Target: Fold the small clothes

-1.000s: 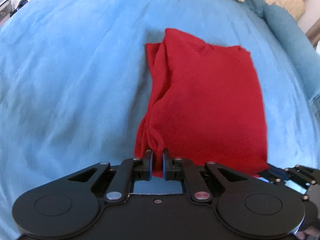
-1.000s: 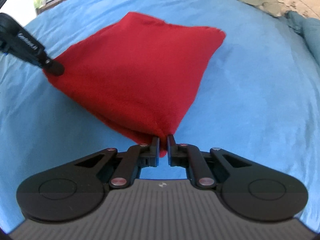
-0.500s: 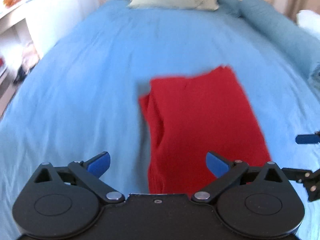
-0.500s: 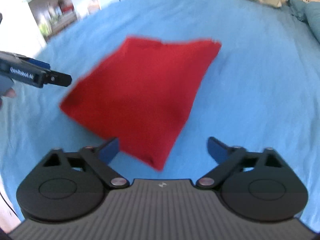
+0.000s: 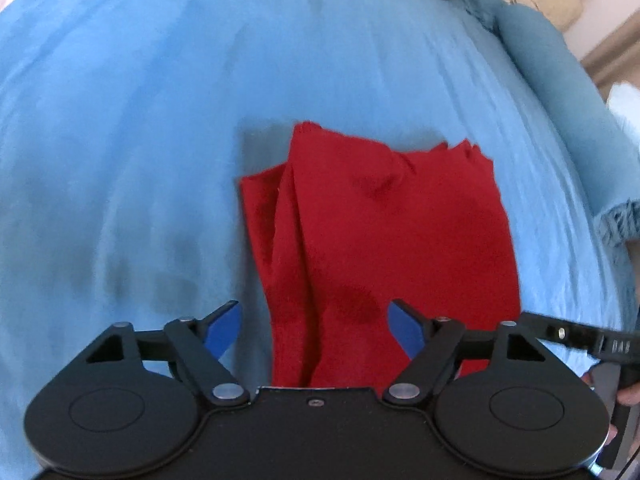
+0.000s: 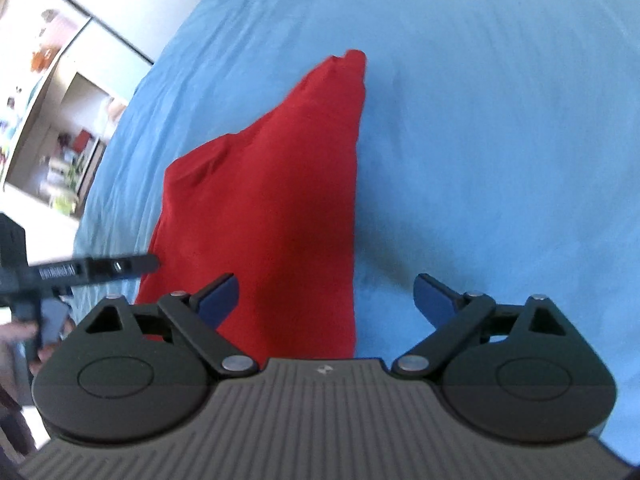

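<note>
Red cloth (image 5: 384,240) lies folded on the bed (image 5: 120,140), soft and light; both hand-held grippers (image 5: 316,330) (image 6: 326,298) gape wide, best pinching near corners.

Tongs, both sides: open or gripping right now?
Left tongs: open, empty, over the red cloth.
Right tongs: open, empty, above the cloth's near edge.

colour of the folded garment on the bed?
Solid red garment, no pattern; clearest in the left wrist view.

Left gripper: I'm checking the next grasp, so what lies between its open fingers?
In the left wrist view, the near edge of the folded red cloth lies between the left gripper fingers, ungripped.
</note>
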The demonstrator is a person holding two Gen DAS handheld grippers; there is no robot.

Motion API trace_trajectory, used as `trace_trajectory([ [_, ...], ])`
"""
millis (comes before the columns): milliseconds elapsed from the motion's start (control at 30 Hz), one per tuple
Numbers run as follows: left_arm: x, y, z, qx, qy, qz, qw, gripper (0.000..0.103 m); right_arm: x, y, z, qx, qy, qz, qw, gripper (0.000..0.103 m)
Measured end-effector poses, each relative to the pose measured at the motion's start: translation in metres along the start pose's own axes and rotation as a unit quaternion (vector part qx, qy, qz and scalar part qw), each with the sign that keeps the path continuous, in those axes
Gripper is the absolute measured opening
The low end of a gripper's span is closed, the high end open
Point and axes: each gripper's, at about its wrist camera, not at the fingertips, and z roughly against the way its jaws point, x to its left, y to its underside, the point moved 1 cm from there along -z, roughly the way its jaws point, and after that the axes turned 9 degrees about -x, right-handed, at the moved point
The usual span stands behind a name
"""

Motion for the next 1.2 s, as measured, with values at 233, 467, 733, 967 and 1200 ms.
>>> trace_trajectory([
  [233, 0.0, 0.005, -0.016, 0.015, 0.011, -0.012, 0.9997, 0.075, -0.001, 0.001, -0.016, 0.007, -0.01, -0.018, 1.0, 0.088],
  [467, -0.012, 0.003, -0.011, 0.006, 0.022, -0.024, 0.9995, 0.031, 0.019, 0.0, -0.023, 0.003, -0.01, 0.021, 1.0, 0.05],
  [733, -0.046, 0.006, 0.036, -0.04, 0.038, -0.032, 0.998, 0.023, 0.042, 0.0, 0.019, -0.054, -0.001, 0.048, 0.997, 0.043],
  [967, -0.108, 0.043, 0.076, -0.054, 0.066, -0.057, 0.9948, 0.023, 0.029, 0.016, 0.104, -0.08, 0.008, 0.049, 0.996, 0.043],
  [1200, -0.151, 0.103, 0.045, -0.017, 0.039, -0.076, 0.9962, 0.023, -0.022, 0.072, 0.134, -0.055, 0.045, 0.051, 0.996, 0.043],
])
